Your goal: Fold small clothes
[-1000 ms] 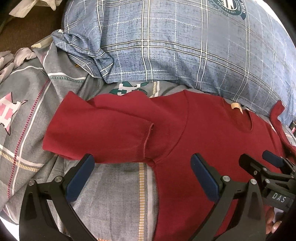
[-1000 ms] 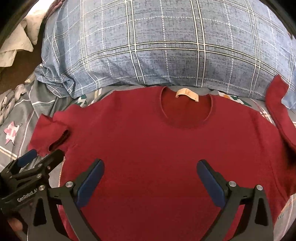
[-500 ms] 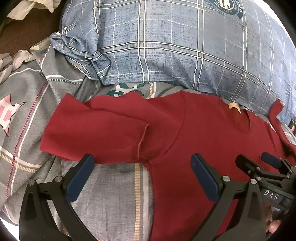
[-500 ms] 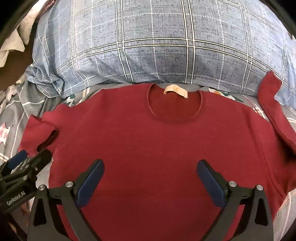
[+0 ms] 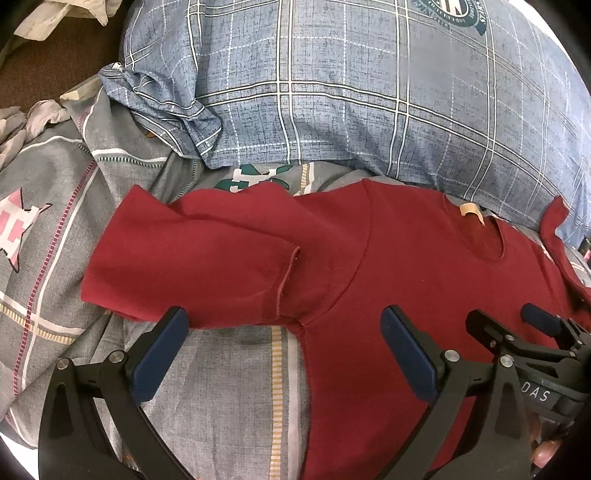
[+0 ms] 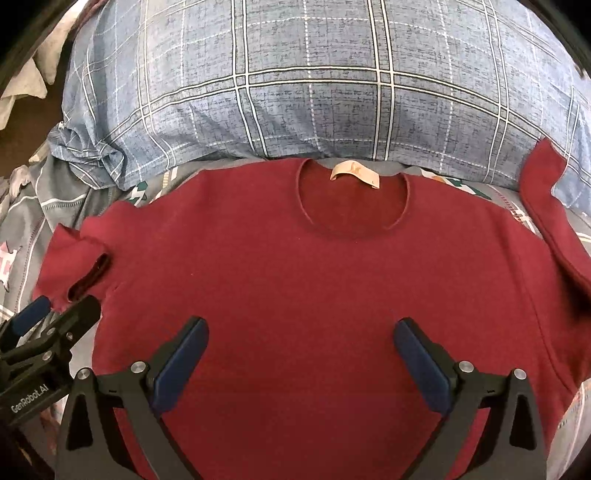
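Note:
A dark red T-shirt (image 6: 303,280) lies spread flat on the bed, neck and tan label (image 6: 352,173) toward the pillow; it also shows in the left wrist view (image 5: 406,266). Its left sleeve (image 5: 184,258) lies flat on the sheet; its right sleeve (image 6: 546,206) runs up against the pillow. My left gripper (image 5: 282,328) is open and empty, hovering at the left armpit. My right gripper (image 6: 301,339) is open and empty over the shirt's chest. Each gripper shows at the edge of the other's view.
A blue plaid pillow (image 6: 314,81) lies just beyond the shirt's collar. A grey patterned bedsheet (image 5: 55,221) lies under and left of the shirt. Crumpled pale cloth (image 5: 66,14) lies at the far left by the brown surface.
The shirt shifts slightly left and down in both views as the grippers drift. Both grippers stay open and empty.

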`<action>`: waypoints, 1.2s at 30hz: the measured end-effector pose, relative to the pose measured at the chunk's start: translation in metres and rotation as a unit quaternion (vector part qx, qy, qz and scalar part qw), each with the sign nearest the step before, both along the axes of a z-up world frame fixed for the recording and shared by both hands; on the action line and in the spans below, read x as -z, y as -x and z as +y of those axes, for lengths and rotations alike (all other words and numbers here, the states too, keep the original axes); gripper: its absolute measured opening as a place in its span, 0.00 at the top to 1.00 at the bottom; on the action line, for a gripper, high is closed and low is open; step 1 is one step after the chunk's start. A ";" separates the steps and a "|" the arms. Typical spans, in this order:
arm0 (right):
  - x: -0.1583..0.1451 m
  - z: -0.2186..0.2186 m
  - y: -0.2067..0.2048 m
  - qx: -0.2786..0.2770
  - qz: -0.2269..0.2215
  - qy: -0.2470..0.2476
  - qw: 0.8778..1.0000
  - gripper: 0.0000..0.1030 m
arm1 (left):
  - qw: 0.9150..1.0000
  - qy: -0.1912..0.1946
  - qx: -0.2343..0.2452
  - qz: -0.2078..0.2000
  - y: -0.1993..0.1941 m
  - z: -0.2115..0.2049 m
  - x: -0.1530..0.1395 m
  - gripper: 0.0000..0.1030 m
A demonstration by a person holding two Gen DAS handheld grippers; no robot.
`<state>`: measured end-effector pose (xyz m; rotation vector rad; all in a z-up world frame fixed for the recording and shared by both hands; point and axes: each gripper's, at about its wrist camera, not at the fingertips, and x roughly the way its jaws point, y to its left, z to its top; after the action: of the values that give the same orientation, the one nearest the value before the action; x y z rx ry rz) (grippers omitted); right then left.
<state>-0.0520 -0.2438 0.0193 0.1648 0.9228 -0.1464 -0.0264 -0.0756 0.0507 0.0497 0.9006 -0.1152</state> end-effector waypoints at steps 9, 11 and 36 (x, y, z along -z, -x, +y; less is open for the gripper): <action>-0.001 0.003 -0.001 -0.005 -0.002 -0.002 1.000 0.01 | 1.000 0.000 -0.001 0.003 -0.001 0.001 0.001 0.00; -0.001 0.003 -0.002 -0.004 -0.002 -0.003 1.000 0.01 | 1.000 -0.001 -0.001 0.003 0.000 0.001 0.001 0.00; -0.017 0.108 -0.059 -0.205 -0.024 -0.106 0.973 0.36 | 0.975 0.064 -0.210 -0.036 -0.012 0.153 -0.037 0.00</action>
<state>0.0067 -0.1354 0.0361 0.1704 0.9055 0.3393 -0.0145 0.0775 0.0875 -0.2550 0.8130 0.2215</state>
